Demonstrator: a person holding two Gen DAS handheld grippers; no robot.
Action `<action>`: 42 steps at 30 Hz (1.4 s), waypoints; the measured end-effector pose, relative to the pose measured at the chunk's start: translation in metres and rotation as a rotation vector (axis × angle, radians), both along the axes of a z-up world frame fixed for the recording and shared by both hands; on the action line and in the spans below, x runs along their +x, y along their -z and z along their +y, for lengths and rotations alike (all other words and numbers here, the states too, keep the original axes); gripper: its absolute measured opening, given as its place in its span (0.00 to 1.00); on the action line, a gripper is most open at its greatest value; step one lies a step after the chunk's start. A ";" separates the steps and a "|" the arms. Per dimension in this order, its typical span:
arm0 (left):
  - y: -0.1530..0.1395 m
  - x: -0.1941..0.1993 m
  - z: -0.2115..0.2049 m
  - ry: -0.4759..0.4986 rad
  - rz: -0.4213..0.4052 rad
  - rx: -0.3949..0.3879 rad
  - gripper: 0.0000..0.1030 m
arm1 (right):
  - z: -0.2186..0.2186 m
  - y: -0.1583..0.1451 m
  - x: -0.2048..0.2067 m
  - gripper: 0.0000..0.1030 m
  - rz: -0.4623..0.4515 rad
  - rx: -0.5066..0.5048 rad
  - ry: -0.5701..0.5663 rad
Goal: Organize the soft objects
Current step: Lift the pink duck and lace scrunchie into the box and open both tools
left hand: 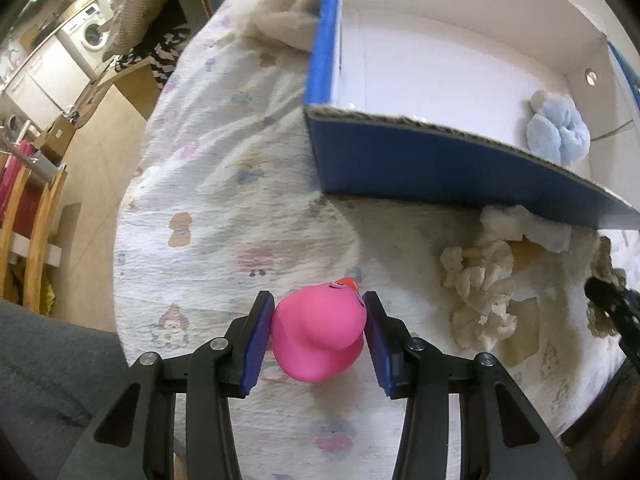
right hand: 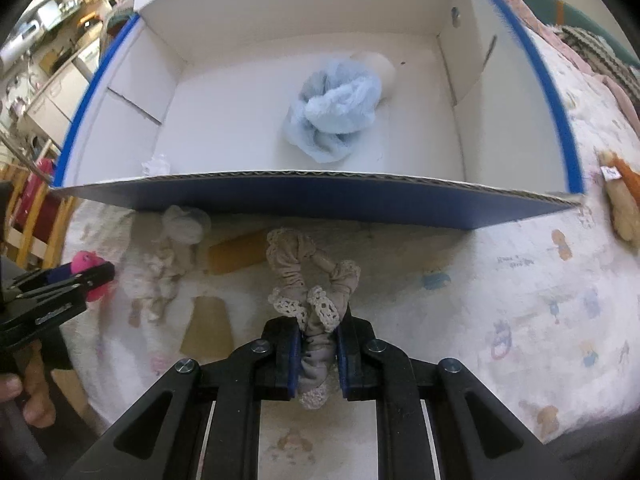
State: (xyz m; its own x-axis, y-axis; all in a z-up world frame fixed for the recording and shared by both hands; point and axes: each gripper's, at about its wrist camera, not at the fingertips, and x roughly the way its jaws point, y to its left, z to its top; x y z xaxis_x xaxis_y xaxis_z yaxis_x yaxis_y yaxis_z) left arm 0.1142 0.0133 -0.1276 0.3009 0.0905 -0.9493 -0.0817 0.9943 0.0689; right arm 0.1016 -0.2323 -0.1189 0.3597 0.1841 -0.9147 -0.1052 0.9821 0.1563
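**Both grippers loaded, box in front**

Left gripper (left hand: 318,338): jaws closed on a pink rubber duck (left hand: 320,336), blue pads pressed against its two sides. The duck sits low centre in the left wrist view, its orange beak pointing toward the top of the frame. In the right wrist view the same gripper shows at the left edge, with pink visible between its fingers and a hand (right hand: 24,392) on its handle in the lower left corner.

Right gripper (right hand: 316,354): jaws nearly together, clamped on a beige scrunchie with lace trim (right hand: 310,276). The fabric bunches between the pads and the loop extends above the fingertips toward the centre of the frame.

Box (right hand: 280,192): blue cardboard outside, white inside, open top, filling the upper half of the right wrist view and the upper right of the left wrist view. Inside it lies a light blue fluffy scrunchie (right hand: 336,108), centre of the box floor in the right view. A small white crumpled scrap (right hand: 157,165) lies in the box's lower left corner.

Surface: white printed cloth (left hand: 224,208) with small cartoon figures. On it, just below the box's near wall, lies a cream scrunchie (left hand: 478,292), right of centre in the left view. A tan fluffy item (right hand: 622,204) lies at the right edge of the right view, outside the box.
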 end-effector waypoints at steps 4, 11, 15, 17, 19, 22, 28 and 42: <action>-0.009 -0.003 0.002 -0.015 -0.036 0.001 0.40 | -0.006 -0.013 -0.011 0.16 -0.033 0.035 0.007; -0.029 -0.014 0.001 -0.031 -0.108 0.005 0.40 | -0.008 -0.034 -0.030 0.16 -0.106 0.077 0.021; -0.046 -0.020 -0.003 -0.037 -0.179 0.033 0.40 | -0.012 -0.049 -0.038 0.16 -0.173 0.093 0.024; -0.055 -0.022 -0.005 -0.031 -0.218 0.059 0.40 | -0.014 -0.055 -0.041 0.16 -0.206 0.104 0.027; -0.062 -0.021 -0.006 -0.022 -0.241 0.061 0.40 | -0.016 -0.059 -0.040 0.16 -0.225 0.122 0.037; -0.071 -0.020 -0.008 -0.015 -0.260 0.050 0.40 | -0.019 -0.066 -0.040 0.16 -0.254 0.132 0.046; -0.097 -0.013 -0.006 -0.039 -0.311 0.014 0.40 | -0.024 -0.086 -0.034 0.16 -0.326 0.153 0.053; -0.128 0.021 -0.025 -0.023 -0.371 0.015 0.40 | -0.032 -0.119 -0.003 0.16 -0.435 0.198 0.034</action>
State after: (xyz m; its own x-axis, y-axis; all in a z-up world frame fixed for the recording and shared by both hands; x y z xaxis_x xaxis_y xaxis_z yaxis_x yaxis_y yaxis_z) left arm 0.1356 -0.0116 0.0001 0.6224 0.1141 -0.7744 -0.1264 0.9910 0.0444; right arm 0.0983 -0.2644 -0.0002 0.7105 0.3207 -0.6264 -0.1706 0.9421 0.2888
